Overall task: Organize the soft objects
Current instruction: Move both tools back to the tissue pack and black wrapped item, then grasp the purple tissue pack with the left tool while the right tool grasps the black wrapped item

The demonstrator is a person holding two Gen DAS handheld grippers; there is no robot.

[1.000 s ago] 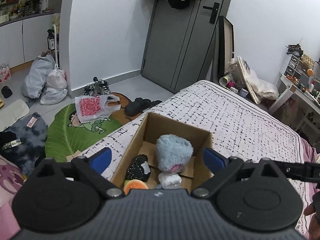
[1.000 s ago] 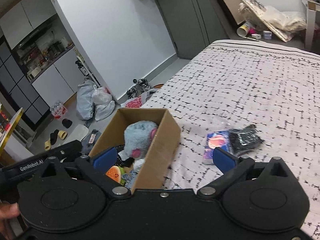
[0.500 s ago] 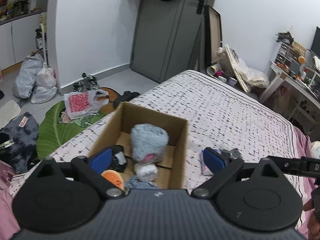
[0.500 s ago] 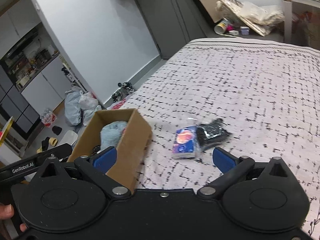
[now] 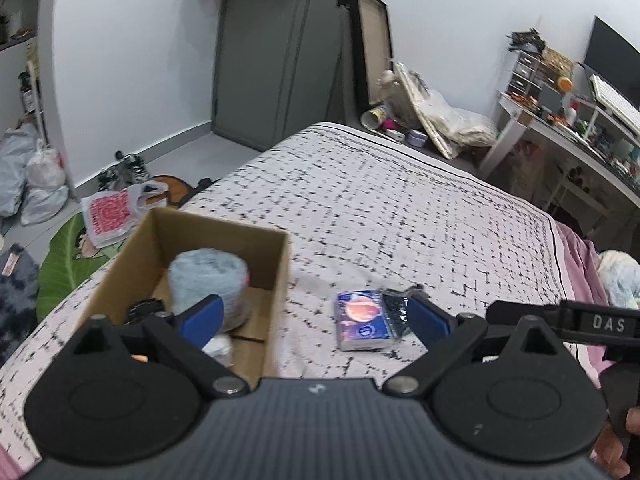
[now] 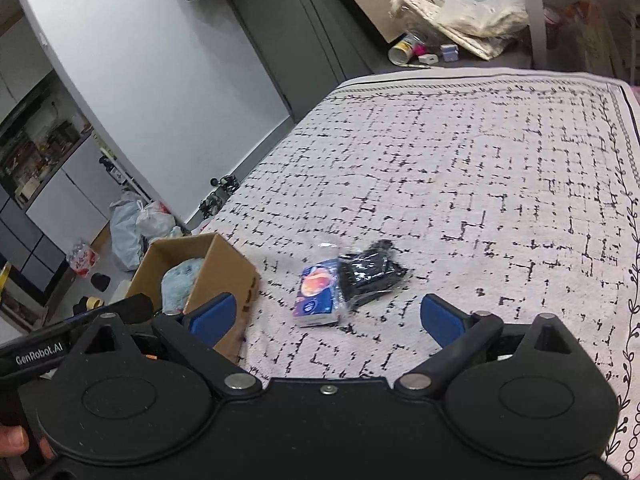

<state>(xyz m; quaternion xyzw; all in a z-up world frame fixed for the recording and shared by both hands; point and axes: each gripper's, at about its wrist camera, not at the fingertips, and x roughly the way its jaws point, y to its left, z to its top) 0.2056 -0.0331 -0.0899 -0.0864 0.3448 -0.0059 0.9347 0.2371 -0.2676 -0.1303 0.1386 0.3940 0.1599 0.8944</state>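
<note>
Ahead of the right gripper (image 6: pixel 324 316) on the bedspread (image 6: pixel 480 168), tissue pack (image 6: pixel 318 294) lies untouched, jaws spread, closing.

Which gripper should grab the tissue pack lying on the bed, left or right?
Right, probably. The tissue pack lies centred ahead of the right gripper, whose empty jaws are closing. The left gripper straddles the cardboard box wall.
</note>
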